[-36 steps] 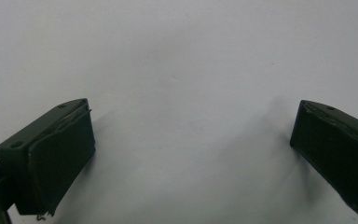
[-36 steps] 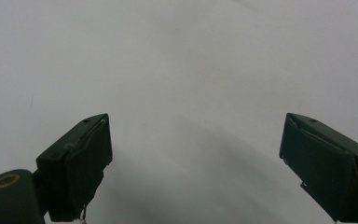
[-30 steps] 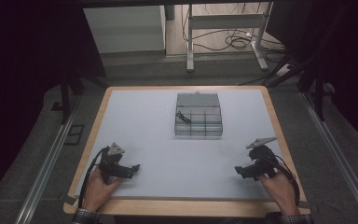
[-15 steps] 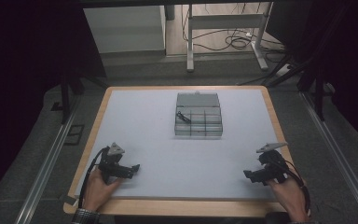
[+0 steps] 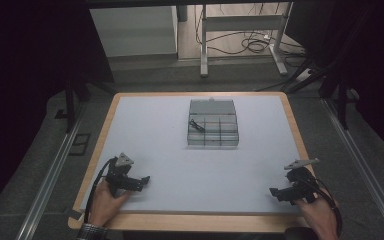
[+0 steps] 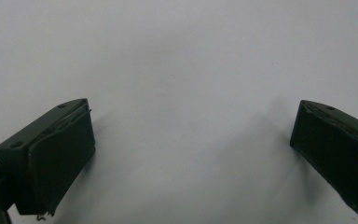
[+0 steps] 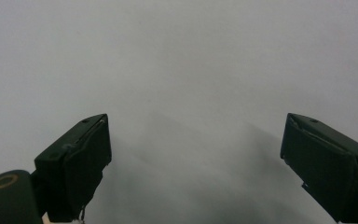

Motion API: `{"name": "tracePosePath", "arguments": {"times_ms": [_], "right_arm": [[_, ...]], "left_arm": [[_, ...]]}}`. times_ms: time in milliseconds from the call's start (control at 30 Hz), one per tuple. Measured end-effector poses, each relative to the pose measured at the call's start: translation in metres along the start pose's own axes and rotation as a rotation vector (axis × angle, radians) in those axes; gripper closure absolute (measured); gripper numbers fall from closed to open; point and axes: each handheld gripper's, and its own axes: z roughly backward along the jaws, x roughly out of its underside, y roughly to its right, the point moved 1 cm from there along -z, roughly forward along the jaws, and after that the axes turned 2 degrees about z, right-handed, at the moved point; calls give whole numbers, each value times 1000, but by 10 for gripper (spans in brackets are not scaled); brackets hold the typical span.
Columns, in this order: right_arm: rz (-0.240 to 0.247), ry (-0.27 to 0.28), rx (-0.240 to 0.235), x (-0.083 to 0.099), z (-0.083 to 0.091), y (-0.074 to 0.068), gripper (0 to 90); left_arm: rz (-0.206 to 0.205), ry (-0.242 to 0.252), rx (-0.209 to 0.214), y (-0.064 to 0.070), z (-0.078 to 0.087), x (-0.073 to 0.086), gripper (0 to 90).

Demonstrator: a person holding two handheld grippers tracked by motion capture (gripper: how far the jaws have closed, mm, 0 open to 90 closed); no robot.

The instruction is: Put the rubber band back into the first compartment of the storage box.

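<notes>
A clear plastic compartment box (image 5: pixel 213 125) lies at the middle of the white table top (image 5: pixel 170 145), lid open toward the back, with a small dark item (image 5: pixel 196 125) in its left compartment. My left gripper (image 5: pixel 141 181) rests near the front left edge, held by a hand, its jaws wide apart with nothing between them (image 6: pixel 191 149). My right gripper (image 5: pixel 278 192) sits at the front right corner, also open over bare table (image 7: pixel 196 158). Both stand well short of the box.
The table has a wooden rim (image 5: pixel 190 222). Metal rails (image 5: pixel 45 175) run along both sides. Behind the table stand a white cabinet (image 5: pixel 132 30) and a desk frame (image 5: pixel 240 30) with cables on the floor.
My right gripper has drawn back toward the front right corner of the table. The left gripper has stayed put.
</notes>
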Motion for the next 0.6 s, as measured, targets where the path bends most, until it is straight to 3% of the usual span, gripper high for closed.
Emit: {"name": "tracePosePath", "arguments": {"times_ms": [233, 600], "right_arm": [[-19, -23, 15, 14, 1, 7, 83], [20, -7, 31, 22, -3, 5, 35]], "left_arm": [[1, 1, -1, 0, 0, 0, 0], [1, 0, 1, 0, 0, 0, 0]]}}
